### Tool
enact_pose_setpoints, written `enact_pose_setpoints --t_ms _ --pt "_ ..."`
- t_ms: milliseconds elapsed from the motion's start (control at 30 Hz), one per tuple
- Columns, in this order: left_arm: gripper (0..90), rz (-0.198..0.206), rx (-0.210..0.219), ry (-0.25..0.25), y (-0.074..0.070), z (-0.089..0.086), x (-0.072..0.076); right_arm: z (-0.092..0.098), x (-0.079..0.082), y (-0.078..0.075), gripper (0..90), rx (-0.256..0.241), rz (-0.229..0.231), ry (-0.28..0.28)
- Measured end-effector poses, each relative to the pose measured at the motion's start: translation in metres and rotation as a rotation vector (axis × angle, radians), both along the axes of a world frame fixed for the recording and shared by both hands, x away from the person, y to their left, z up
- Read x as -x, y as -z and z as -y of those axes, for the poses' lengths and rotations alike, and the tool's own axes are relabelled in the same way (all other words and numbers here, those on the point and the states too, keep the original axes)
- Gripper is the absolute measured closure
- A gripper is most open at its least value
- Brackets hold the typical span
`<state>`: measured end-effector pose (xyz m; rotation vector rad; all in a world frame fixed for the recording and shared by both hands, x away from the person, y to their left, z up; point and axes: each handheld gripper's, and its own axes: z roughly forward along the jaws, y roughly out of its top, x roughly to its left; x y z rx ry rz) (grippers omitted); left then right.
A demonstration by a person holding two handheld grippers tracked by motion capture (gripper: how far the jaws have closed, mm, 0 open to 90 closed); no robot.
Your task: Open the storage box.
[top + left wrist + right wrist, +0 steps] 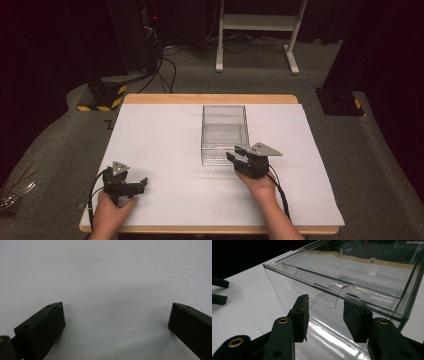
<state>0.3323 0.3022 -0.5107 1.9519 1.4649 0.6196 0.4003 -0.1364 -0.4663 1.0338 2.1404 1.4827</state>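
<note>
My right tongs (325, 315) gape at the clear square plastic box's (224, 131) near wall — left tongs (116, 320) spread wide over the white counter (160, 145).

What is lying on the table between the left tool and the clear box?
Nothing: in the high view, only bare white table cover lies between the left tool and the clear box.

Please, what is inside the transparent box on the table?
The clear box seems to hold no loose thing. The right gripper view shows a clear inner drawer with a curved pull; the right gripper stands open at it. Reflections blur the far corners.
</note>
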Motion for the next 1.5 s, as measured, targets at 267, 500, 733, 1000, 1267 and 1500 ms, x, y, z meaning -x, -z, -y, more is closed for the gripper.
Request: enact_pose_setpoints --t_ms 267,500,733,1000,1267,1500 --pt "0.8 0.000 0.001 0.000 0.000 0.000 0.000 0.000 -0.004 0.004 62.4 -0.008 -0.002 -0.039" --pt "0.9 0.000 0.001 0.000 0.000 0.000 0.000 0.000 -0.005 0.003 67.7 -0.003 0.011 -0.062" --pt "0.8 0.000 0.001 0.000 0.000 0.000 0.000 0.003 -0.009 0.005 72.5 -0.006 0.019 -0.089" --pt "0.9 0.001 0.000 0.000 0.000 0.000 0.000 0.008 -0.010 0.004 77.1 -0.006 0.012 -0.118" --pt "0.9 0.001 0.000 0.000 0.000 0.000 0.000 0.012 -0.006 0.004 80.1 -0.002 0.016 -0.129" --pt "0.9 0.000 0.000 0.000 0.000 0.000 0.000 0.016 0.001 0.004 81.8 -0.006 0.018 -0.142"
